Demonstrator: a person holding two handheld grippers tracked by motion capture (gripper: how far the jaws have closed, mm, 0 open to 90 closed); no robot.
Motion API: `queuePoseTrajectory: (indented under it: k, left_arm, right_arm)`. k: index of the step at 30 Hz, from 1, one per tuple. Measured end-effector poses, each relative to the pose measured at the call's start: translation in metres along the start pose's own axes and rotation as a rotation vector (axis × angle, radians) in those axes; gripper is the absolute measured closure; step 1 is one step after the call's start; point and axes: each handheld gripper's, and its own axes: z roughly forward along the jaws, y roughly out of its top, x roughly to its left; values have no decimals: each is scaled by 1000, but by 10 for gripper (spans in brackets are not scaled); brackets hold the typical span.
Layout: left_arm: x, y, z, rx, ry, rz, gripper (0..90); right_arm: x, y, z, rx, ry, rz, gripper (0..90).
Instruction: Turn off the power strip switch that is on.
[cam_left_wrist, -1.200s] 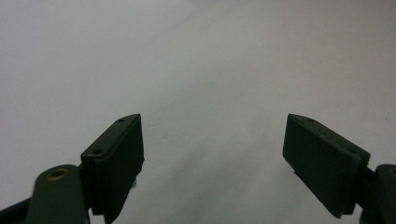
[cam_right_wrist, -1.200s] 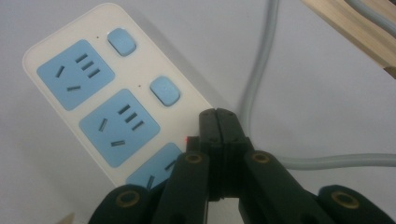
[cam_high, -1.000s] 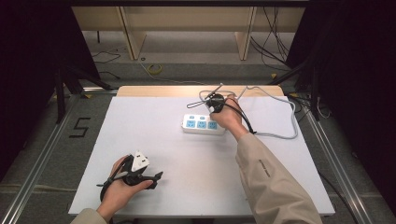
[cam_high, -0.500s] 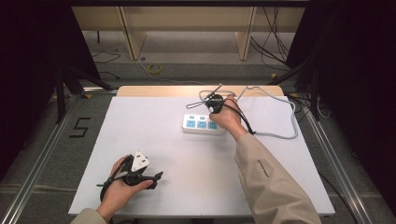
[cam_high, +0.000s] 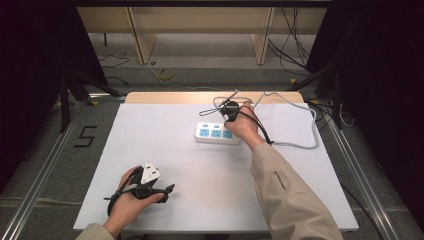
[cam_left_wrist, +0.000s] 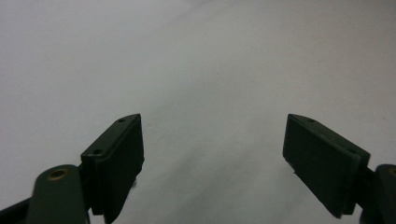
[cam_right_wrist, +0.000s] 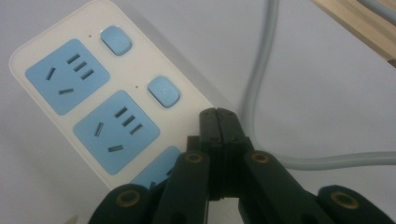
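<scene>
Looking down from the high view: white power strip (cam_high: 216, 133) lies toward the far side of the counter (cam_high: 165, 150), its grey cord (cam_high: 300, 145) looping off to the right. Right hand-held gripper (cam_high: 229, 113) sits over the strip's right end; left hand-held gripper (cam_high: 165, 190) rests near the front edge, well apart.

Left gripper view: jaws spread wide, nothing between them, bare counter ahead.

Right gripper view: jaws pressed together, empty, tips over the strip (cam_right_wrist: 107, 107) near its third blue switch (hidden beneath them). Strip looks rigid, light, smooth plastic, likely to slide; best gripped across its narrow sides, or pressed straight down on a switch (cam_right_wrist: 163, 91).
</scene>
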Motion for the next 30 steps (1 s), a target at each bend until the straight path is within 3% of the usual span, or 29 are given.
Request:
queuePoseTrajectory:
  k: [30]
  left_arm:
    - [0,0,0,0,2,1,204]
  right_arm:
    - [1,-1,0,-4,-8,18,900]
